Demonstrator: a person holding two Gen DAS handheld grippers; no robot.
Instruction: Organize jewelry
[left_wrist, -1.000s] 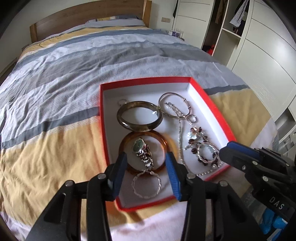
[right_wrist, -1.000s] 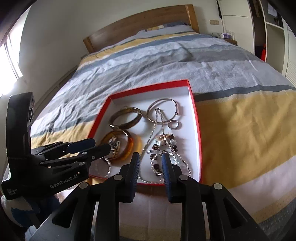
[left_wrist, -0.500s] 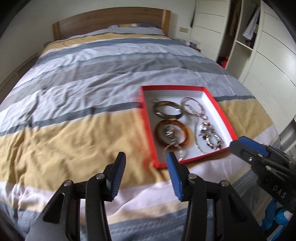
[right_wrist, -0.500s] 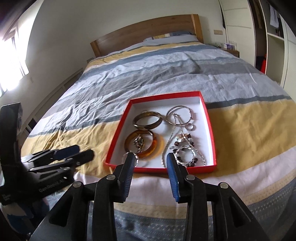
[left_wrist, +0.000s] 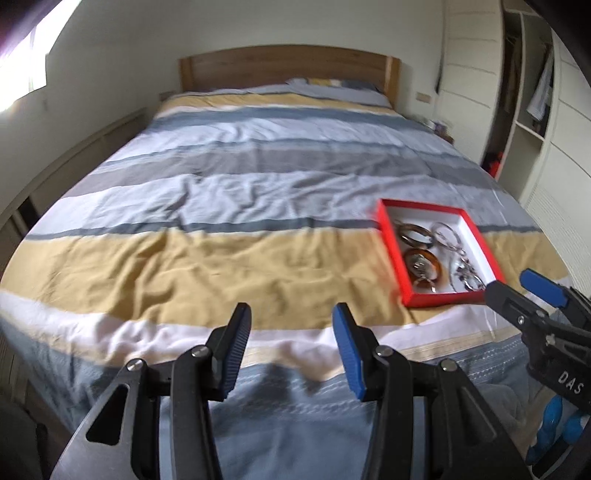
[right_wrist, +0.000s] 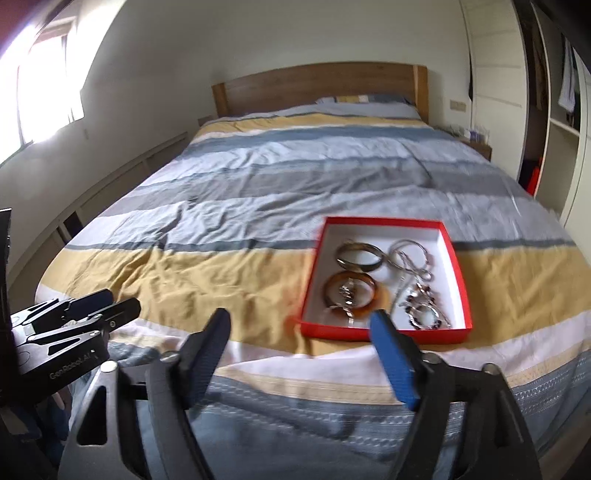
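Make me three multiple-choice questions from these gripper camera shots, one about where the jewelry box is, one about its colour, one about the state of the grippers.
1. Where does the jewelry box sit?
A. on the striped bedcover
B. on a wardrobe shelf
C. on the floor

2. What colour are the box's outer walls?
A. blue
B. red
C. green

3. How is the right gripper?
A. shut on a bangle
B. shut, empty
C. open, empty

Answers: 1 A, the box lies on the cover's yellow band; 2 B, its rim is red; 3 C, its fingers stand apart with nothing between.

Both grippers pulled back from red box (right_wrist: 384, 328); right gripper (right_wrist: 301, 354) opened wider.
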